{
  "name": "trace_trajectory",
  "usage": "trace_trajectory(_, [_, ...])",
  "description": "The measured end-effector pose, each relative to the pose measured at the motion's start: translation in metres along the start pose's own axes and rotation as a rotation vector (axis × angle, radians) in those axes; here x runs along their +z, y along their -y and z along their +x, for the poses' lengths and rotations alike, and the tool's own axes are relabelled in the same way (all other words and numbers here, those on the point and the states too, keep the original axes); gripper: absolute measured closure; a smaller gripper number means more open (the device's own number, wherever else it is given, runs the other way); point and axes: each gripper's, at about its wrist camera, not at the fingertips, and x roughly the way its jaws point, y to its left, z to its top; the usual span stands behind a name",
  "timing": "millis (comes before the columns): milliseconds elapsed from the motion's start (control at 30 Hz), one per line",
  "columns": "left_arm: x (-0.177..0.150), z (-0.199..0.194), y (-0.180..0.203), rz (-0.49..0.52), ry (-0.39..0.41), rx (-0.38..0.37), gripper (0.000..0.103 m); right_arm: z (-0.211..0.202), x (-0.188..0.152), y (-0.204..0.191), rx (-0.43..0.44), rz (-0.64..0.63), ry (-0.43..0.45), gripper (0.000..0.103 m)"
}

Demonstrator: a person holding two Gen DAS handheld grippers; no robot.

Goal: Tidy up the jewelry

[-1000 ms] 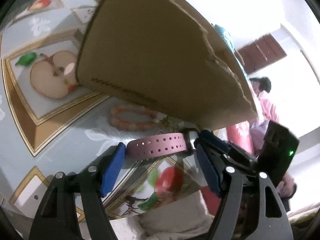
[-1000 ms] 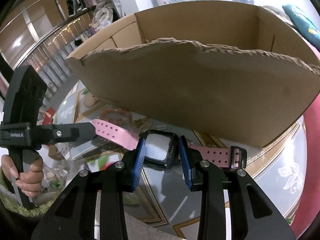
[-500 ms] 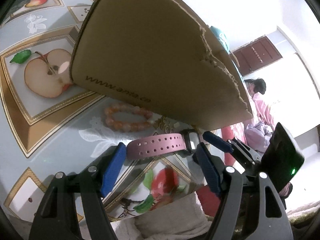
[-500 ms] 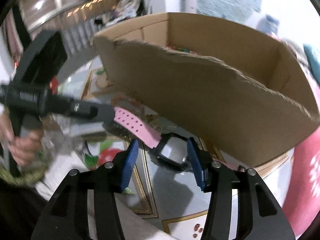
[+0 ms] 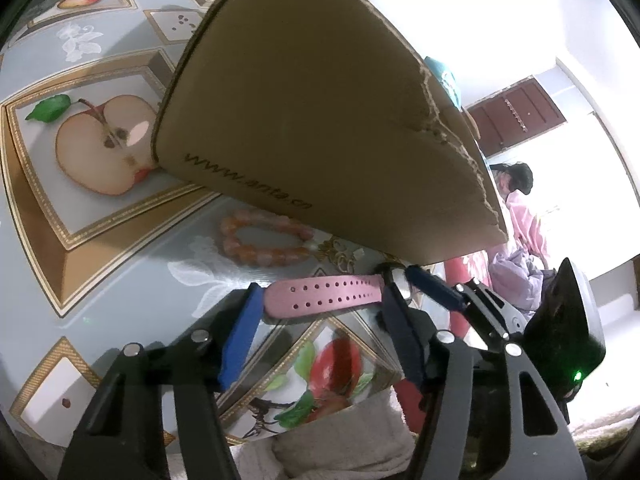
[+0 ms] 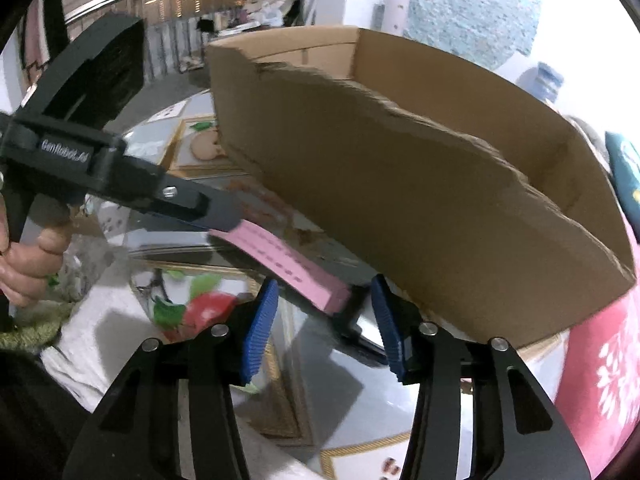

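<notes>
Lying on the bench (image 5: 120, 240) beside the cardboard box (image 5: 320, 120), the pink watch (image 5: 324, 295) sits between both grippers' fingers; left gripper (image 5: 320, 328) and right gripper (image 6: 324, 320) have just been closing, neither visibly clamping it

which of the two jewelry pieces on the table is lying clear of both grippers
The orange bead bracelet, lying alone beside the cardboard box. The pink-strapped watch sits between the gripper fingers.

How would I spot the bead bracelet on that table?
Find the big cardboard box on the fruit-patterned tablecloth. At the foot of its near wall lies a ring of orange-pink beads, the bead bracelet. Unlike the pink watch strap beside it, it is a closed loop.
</notes>
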Motion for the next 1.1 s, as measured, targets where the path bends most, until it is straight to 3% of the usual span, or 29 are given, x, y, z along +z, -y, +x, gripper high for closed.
trace_trajectory(200, [0.000, 0.000, -0.001, 0.000, 0.000, 0.002, 0.046, 0.016, 0.003, -0.010, -0.019, -0.026, -0.019, 0.079])
trace_trajectory(433, [0.000, 0.000, -0.002, -0.002, 0.001, -0.002, 0.047, 0.009, 0.002, -0.004, -0.005, -0.013, -0.025, 0.079])
trace_trajectory(567, [0.000, -0.002, 0.001, 0.019, 0.006, 0.034, 0.048, -0.006, -0.003, 0.012, 0.003, 0.044, -0.019, 0.068])
trace_trajectory(733, [-0.003, -0.016, 0.020, 0.172, 0.079, 0.171, 0.048, -0.024, -0.019, 0.055, -0.027, 0.178, -0.032, 0.065])
trace_trajectory(833, [-0.009, -0.017, 0.046, 0.335, 0.107, 0.227, 0.046, -0.031, -0.030, 0.071, -0.024, 0.260, -0.033, 0.064])
trace_trajectory(1100, [-0.036, 0.041, 0.104, 0.733, 0.018, 0.373, 0.046, -0.039, -0.054, 0.114, 0.036, 0.512, -0.002, 0.064])
